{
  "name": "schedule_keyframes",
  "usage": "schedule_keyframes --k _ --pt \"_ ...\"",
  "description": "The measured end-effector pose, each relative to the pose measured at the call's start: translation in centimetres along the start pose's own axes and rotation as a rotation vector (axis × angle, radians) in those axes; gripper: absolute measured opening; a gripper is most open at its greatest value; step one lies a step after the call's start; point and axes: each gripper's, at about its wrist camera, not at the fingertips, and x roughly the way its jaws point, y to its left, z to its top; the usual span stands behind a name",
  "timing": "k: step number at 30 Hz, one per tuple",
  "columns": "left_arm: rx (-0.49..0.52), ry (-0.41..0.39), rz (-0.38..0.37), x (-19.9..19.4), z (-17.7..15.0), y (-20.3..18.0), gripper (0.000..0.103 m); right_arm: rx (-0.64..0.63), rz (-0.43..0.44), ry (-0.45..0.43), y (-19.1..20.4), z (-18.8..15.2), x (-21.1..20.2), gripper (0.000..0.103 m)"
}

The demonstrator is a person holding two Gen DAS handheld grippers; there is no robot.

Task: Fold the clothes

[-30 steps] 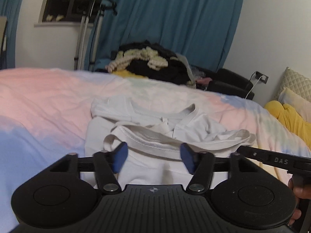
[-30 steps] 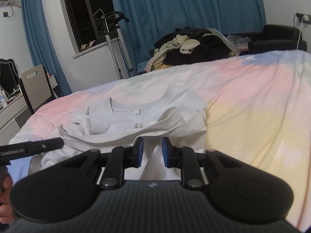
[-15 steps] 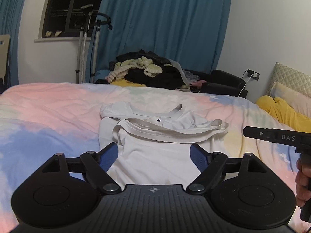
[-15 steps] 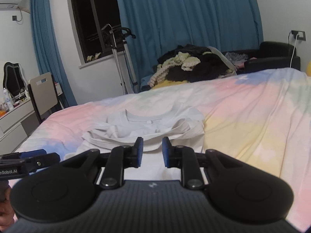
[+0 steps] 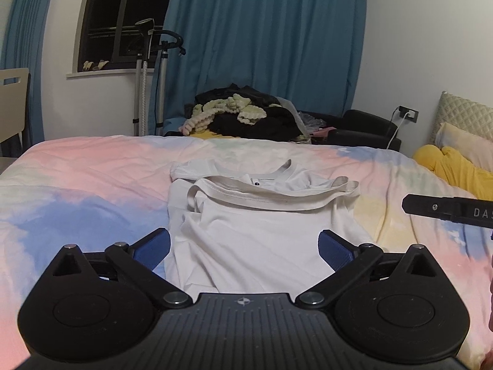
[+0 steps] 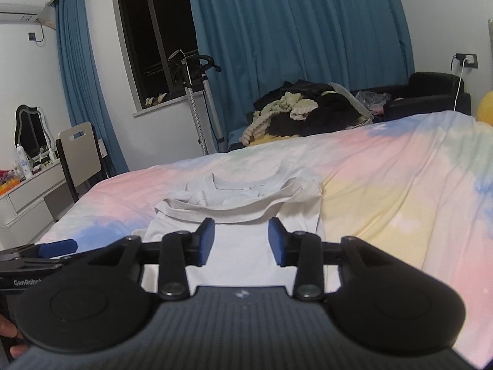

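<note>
The white shirt (image 5: pixel 252 231) is lying mid-frame on the bed (image 5: pixel 92 191), its length running away toward the collar. The left gripper (image 5: pixel 243 246), spread wide, and the right gripper (image 6: pixel 240 242), partly open, are both hanging empty over its near end.

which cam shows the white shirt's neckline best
The right wrist view: the white t-shirt lies with its round collar open to the camera, above the folded-up hem. In the left wrist view the hem band covers most of the collar; only a sliver and a small tag show.
</note>
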Motion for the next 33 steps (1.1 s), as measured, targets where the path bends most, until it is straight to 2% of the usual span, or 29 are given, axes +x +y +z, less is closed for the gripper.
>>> schedule_keyframes --k 8,11,14,17,26,33 --pt "0.024 0.016 -0.004 1.7 -0.3 -0.7 0.103 -0.013 -0.008 -0.014 -0.9 -0.4 0.9 0.067" --pt "0.024 0.023 -0.013 2.0 -0.4 -0.8 0.103 -0.007 -0.002 -0.019 -1.0 -0.4 1.1 0.086" --pt "0.022 0.033 -0.011 2.2 -0.4 -0.7 0.103 -0.015 0.010 -0.023 -0.6 -0.4 1.1 0.091" --pt "0.008 0.036 -0.012 1.9 -0.4 -0.5 0.103 -0.036 0.009 -0.027 -0.2 -0.5 1.1 0.103" --pt "0.001 0.028 -0.014 1.6 -0.3 -0.4 0.103 -0.072 0.005 -0.031 0.5 -0.7 1.1 0.103" --pt "-0.006 0.027 -0.008 1.2 -0.1 -0.4 0.103 -0.031 0.027 -0.050 0.1 -0.6 0.9 0.103"
